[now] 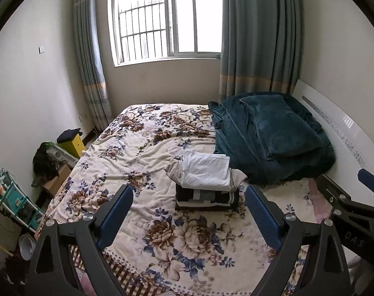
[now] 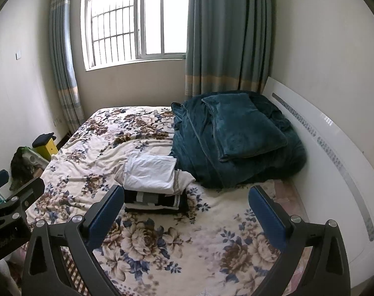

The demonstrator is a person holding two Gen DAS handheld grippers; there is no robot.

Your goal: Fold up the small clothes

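A stack of folded clothes sits mid-bed: a white garment (image 1: 206,170) lies on top of a beige one, over dark striped folded items (image 1: 205,197). The stack also shows in the right wrist view, with the white garment (image 2: 151,171) on top of the dark folded items (image 2: 155,201). My left gripper (image 1: 189,204) is open and empty, held above the floral bedspread (image 1: 137,148) just short of the stack. My right gripper (image 2: 187,204) is open and empty, to the right of the stack. The right gripper's finger (image 1: 369,180) shows at the right edge of the left wrist view.
A teal blanket and pillow (image 1: 273,135) are heaped at the head of the bed by the white headboard (image 2: 335,148). Beside the bed on the left stand a yellow stool (image 1: 72,143), a cardboard box (image 1: 56,180) and a cluttered shelf (image 1: 11,197). Window and curtains are beyond.
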